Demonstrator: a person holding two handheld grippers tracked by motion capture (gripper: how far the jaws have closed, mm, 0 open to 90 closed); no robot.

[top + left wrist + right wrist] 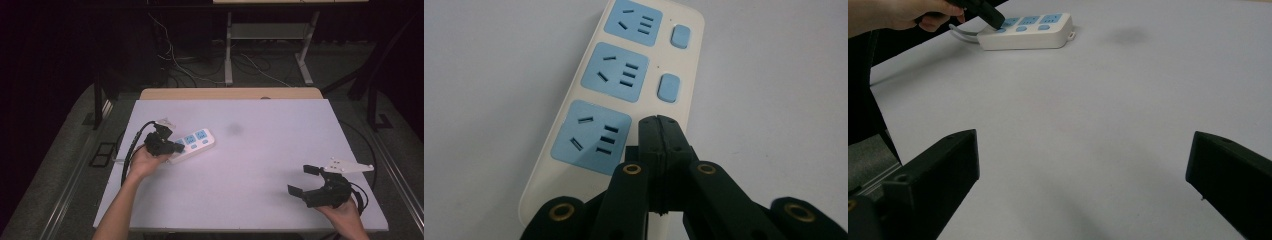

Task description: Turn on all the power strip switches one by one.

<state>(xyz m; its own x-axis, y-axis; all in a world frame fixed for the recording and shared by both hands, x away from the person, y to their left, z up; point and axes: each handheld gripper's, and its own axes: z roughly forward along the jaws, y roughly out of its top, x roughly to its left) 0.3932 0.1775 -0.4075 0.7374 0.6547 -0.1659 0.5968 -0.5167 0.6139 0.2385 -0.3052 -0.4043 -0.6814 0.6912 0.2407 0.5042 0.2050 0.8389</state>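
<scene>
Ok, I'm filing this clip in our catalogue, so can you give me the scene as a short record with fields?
Surface: white rectangular table
Main item: white plastic power strip with three blue sockets, lying flat at the table's left side
Switches: blue buttons beside the sockets; two show in the left gripper view
Left gripper: fingers shut together, tips over the strip where the nearest socket's button would sit
Right gripper: fingers open, holding nothing, near the table's front right corner
Contact: touching or not, cannot tell

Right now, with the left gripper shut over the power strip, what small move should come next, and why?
Probably press the left gripper straight down: its closed jaws sit where the power strip's third switch would be, beside the nearest socket. The right gripper waits open, far off.
</scene>
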